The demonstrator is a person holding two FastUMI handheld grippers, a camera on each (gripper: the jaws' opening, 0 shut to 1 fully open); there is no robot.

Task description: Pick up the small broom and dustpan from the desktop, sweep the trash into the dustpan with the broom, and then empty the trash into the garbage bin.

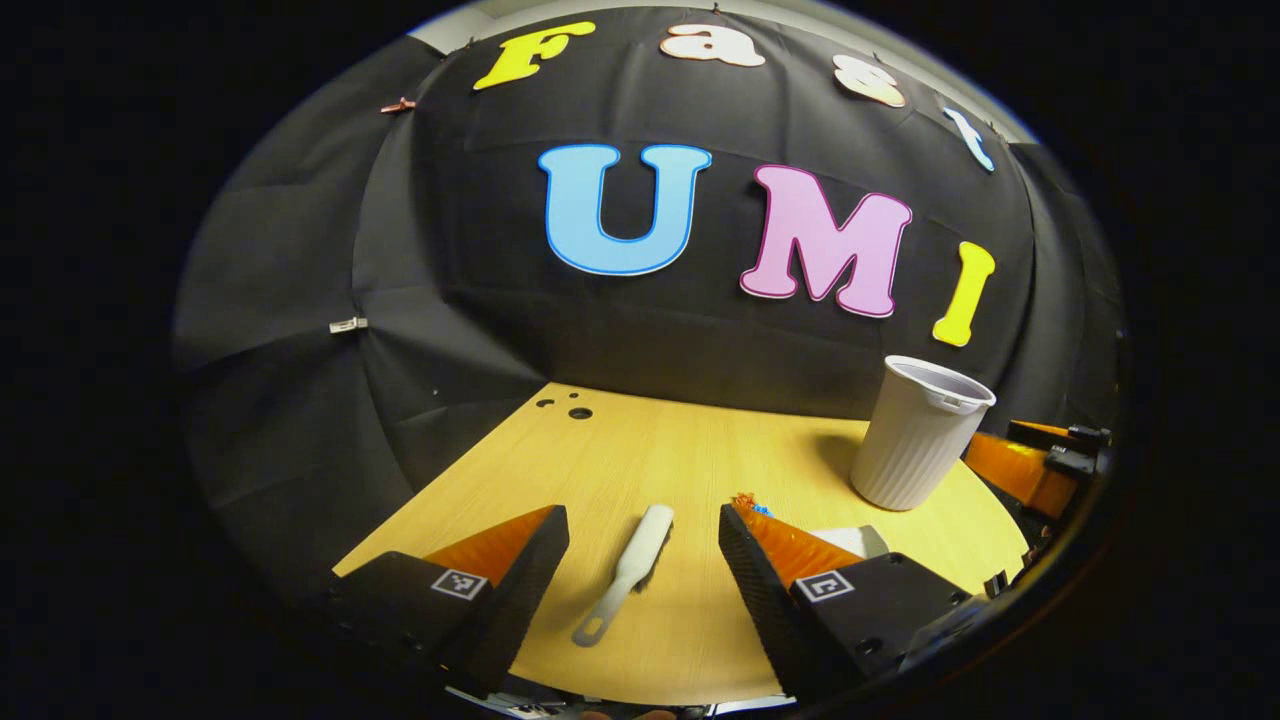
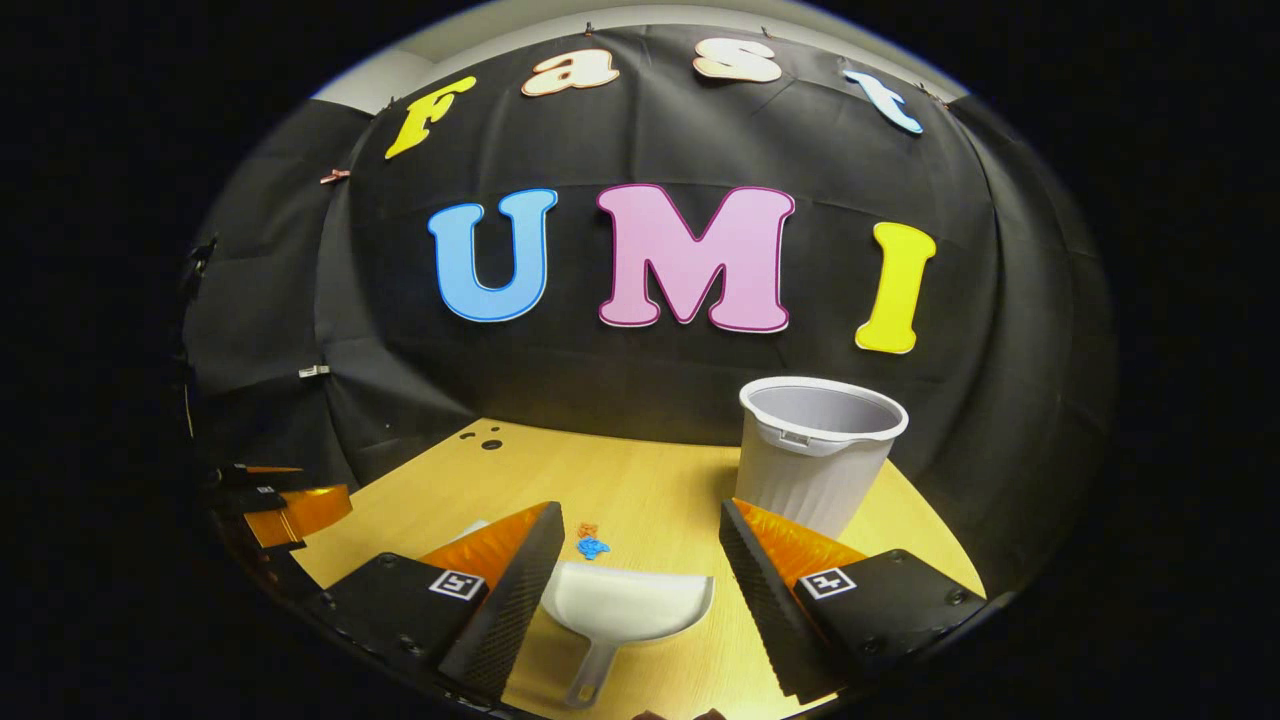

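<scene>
While both claws stand wide and hold nothing, the left claw (image 1: 643, 560) hovers over the broom (image 1: 628, 572), which lies flat on the desk (image 1: 640, 450) near its front edge. The right claw (image 2: 640, 560) frames the dustpan (image 2: 625, 605). Trash (image 2: 591, 543) lies just beyond the dustpan, and the bin (image 2: 815, 450) stands upright toward the back right corner.

The left hand-held gripper (image 1: 643, 545) hovers with jaws spread over the small white broom (image 1: 628, 571) lying flat on the wooden desk (image 1: 660, 450). A ribbed white garbage bin (image 1: 918, 432) stands upright to the right.
</scene>
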